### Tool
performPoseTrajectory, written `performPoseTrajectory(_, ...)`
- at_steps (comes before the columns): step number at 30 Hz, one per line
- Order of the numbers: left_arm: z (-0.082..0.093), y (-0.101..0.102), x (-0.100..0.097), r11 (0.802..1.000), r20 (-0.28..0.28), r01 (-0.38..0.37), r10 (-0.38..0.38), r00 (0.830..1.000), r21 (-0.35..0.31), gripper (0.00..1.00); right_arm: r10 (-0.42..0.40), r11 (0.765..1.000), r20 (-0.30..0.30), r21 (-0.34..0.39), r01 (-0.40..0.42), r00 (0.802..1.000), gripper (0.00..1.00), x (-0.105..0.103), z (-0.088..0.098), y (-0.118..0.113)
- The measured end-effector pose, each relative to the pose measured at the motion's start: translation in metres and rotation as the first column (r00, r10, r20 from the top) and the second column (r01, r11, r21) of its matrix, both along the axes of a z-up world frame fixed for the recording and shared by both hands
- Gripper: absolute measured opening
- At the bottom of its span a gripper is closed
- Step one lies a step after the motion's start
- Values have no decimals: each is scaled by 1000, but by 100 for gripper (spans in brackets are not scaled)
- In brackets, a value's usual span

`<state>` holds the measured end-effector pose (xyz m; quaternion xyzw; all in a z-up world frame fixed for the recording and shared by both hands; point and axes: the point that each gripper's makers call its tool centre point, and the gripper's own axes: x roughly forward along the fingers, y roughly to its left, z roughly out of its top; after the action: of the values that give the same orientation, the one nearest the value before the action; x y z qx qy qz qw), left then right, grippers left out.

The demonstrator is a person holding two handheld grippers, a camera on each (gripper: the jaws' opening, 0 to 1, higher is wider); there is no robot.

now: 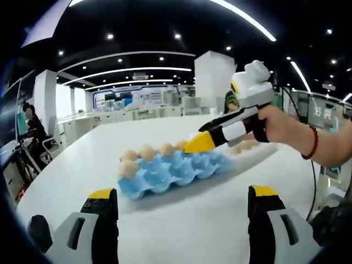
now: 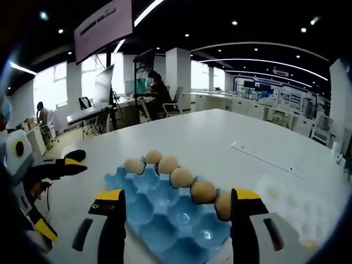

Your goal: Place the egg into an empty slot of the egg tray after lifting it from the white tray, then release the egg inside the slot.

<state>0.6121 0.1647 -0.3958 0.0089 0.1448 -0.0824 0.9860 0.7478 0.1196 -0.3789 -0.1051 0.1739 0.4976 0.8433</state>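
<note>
- The blue egg tray (image 1: 170, 171) lies on the white table (image 1: 181, 231) and serves as the landmark here; in the right gripper view (image 2: 165, 214) it sits between and just beyond that gripper's jaws.
- A row of brown eggs (image 2: 181, 177) fills the tray's far edge in the right gripper view, while the nearer slots (image 2: 179, 217) are bare. In the left gripper view the eggs (image 1: 147, 152) line the far side of the tray and one stands at its left end.
- The white tray (image 1: 258, 151) lies against the egg tray's right end in the left gripper view, largely hidden behind the other tool; pale egg shapes on it are hard to make out. In the right gripper view it is a washed-out patch (image 2: 286, 203) right of the egg tray.
- The left gripper (image 1: 184, 220) hangs near the egg tray, short of its near edge, jaws spread wide apart with nothing between them.
- The right gripper (image 2: 176, 220) has its jaws parted on either side of the egg tray's near part, and nothing is gripped. From the left gripper view its yellow tip (image 1: 199, 143) reaches over the egg tray's right end, held by a hand (image 1: 278, 124) with a red wristband.
- Whether the jaw tips touch the egg tray cannot be told.
- The left gripper's tip also shows left of the egg tray in the right gripper view (image 2: 71, 164).
</note>
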Motion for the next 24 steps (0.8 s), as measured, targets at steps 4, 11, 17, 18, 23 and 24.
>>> performPoseTrajectory(4, 1, 1, 1, 1000, 1, -2, 2, 1000, 3, 100, -23, 1000, -8, 14, 23, 1000, 80, 4, 1, -10)
performPoseTrajectory(11, 1, 2, 1, 1000, 1, -9, 9, 1000, 1, 100, -59, 997, -14, 40, 59, 998, 78, 18, 7, -20)
performPoseTrajectory(17, 1, 1, 4, 1000, 2, -4, 4, 1000, -3, 100, -74, 997, -18, 23, 74, 997, 78, 22, 2, -30)
performPoseTrajectory(18, 2, 1, 5, 1000, 3, -1, 1, 1000, -2, 100, -74, 997, -17, 18, 74, 997, 79, 22, 2, -32)
performPoseTrajectory(23, 3, 3, 8, 1000, 13, -2, 2, 1000, -2, 100, -93, 995, -16, 19, 93, 996, 79, 25, 3, -43)
performPoseTrajectory(24, 2, 4, 10, 1000, 11, 1, -1, 1000, -6, 100, -97, 995, -14, 17, 97, 995, 79, 26, 3, -45)
